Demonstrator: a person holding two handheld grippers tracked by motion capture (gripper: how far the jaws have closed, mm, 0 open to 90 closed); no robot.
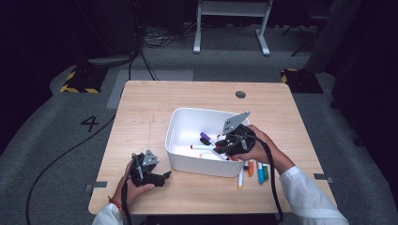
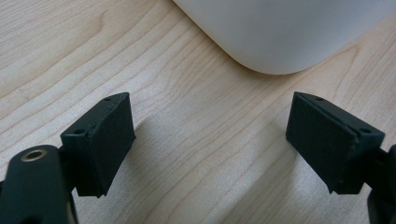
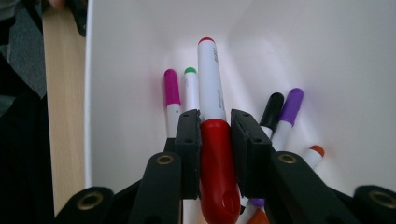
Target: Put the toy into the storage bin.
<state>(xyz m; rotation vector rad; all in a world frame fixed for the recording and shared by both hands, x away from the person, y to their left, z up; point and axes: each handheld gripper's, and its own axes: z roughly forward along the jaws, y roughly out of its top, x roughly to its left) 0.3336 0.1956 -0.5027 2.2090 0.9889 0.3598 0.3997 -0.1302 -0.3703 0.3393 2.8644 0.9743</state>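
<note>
Clamping the red marker (image 3: 215, 154), right claw (image 3: 215, 135) hangs inside bin (image 3: 327, 56).

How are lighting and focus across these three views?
High view: dim surroundings, lit table, slightly soft. Left gripper view: even light, soft shadows beside its open jaws. Right gripper view: red-capped marker sharp in the right gripper, glare on the white bin wall.

This looks like a lab or recording studio: a small wooden tabletop (image 1: 141, 101) stands alone on grey carpet (image 1: 42, 140) under dark surroundings. Black cables (image 1: 145, 42) trail across the floor, yellow-and-black hazard-striped blocks (image 1: 77, 86) sit behind the tabletop, and a "4" (image 1: 90, 123) is marked on the carpet. A white metal stand (image 1: 232, 23) rises at the back.
</note>
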